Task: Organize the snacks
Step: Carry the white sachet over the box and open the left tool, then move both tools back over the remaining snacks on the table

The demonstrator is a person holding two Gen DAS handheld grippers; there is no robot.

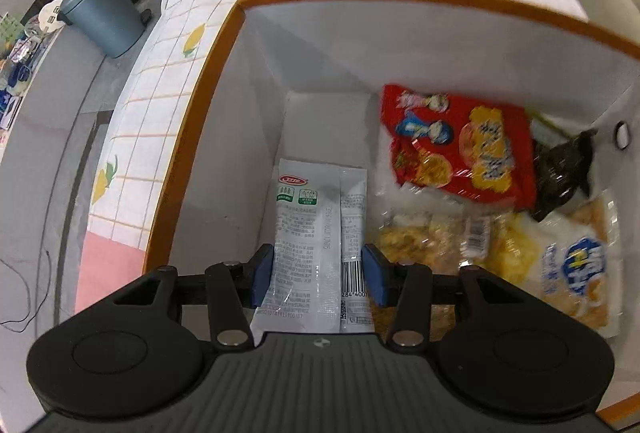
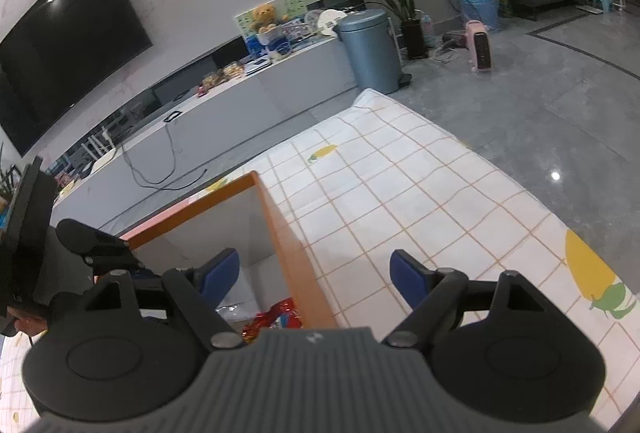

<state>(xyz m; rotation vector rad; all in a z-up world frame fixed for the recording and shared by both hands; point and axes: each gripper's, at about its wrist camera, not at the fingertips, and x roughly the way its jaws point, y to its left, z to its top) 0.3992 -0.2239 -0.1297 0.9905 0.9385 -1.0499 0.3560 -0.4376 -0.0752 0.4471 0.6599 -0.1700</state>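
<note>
A checked cloth covers the tabletop [image 2: 400, 193], which carries a white, orange-rimmed box [image 1: 224, 49]. My left gripper [image 1: 319, 273] clamps a white snack packet [image 1: 316, 229] inside the box, beside a red snack bag [image 1: 460, 145]. My right gripper [image 2: 316, 279] hangs wide open, holding nothing, over the box rim

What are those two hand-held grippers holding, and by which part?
The left hand-held gripper pinches a pale grey snack packet across its lower end, by the side edges. The right hand-held gripper is open and holds nothing.
</note>
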